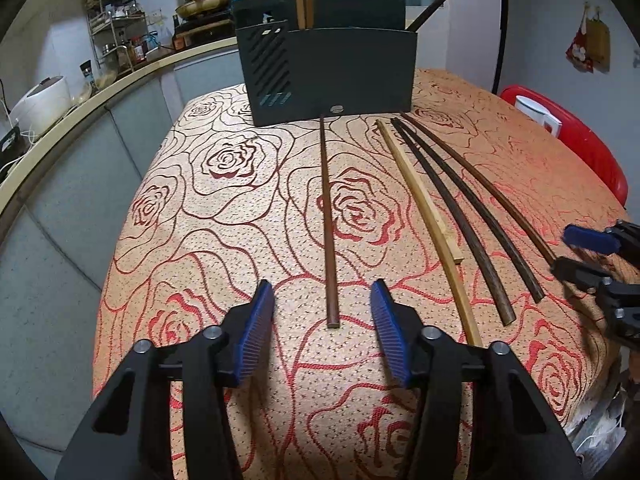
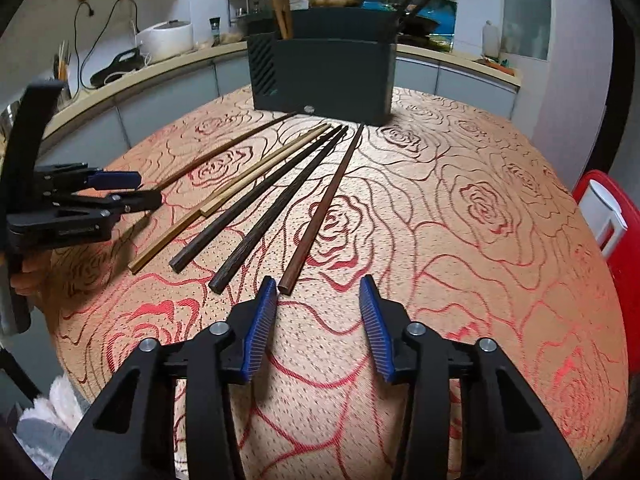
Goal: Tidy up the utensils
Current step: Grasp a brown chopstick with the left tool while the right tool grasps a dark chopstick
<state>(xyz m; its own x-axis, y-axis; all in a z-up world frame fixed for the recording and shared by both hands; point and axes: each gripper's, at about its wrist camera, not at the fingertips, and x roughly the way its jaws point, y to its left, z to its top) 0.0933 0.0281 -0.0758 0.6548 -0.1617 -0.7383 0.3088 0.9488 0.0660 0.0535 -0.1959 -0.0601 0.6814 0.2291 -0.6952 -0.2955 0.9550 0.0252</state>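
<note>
- Room: kitchen counter point(image 1: 120, 80) curves past at 10 o'clock
- Rose-patterned tablecloth point(image 1: 224, 208) carries everything
- Dark utensil holder point(image 1: 332, 68) at 12 o'clock, some chopsticks already inside
- 6 chopsticks lie loose; the reddish chopstick point(image 1: 329, 220) sits between the left gripper point(image 1: 322, 292) jaws, part open, untouched
- Right gripper point(image 2: 318, 292) likewise empty
- Pickup step; next, probably close and lift

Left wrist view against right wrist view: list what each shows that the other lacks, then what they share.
Only the left wrist view shows the red cloth hanging on the wall. Only the right wrist view shows the black cables hanging from wall hooks and the hand holding the left gripper. Both show the dark utensil holder, the chopsticks lying on the rose tablecloth, the white rice cooker and the red chair.
</note>
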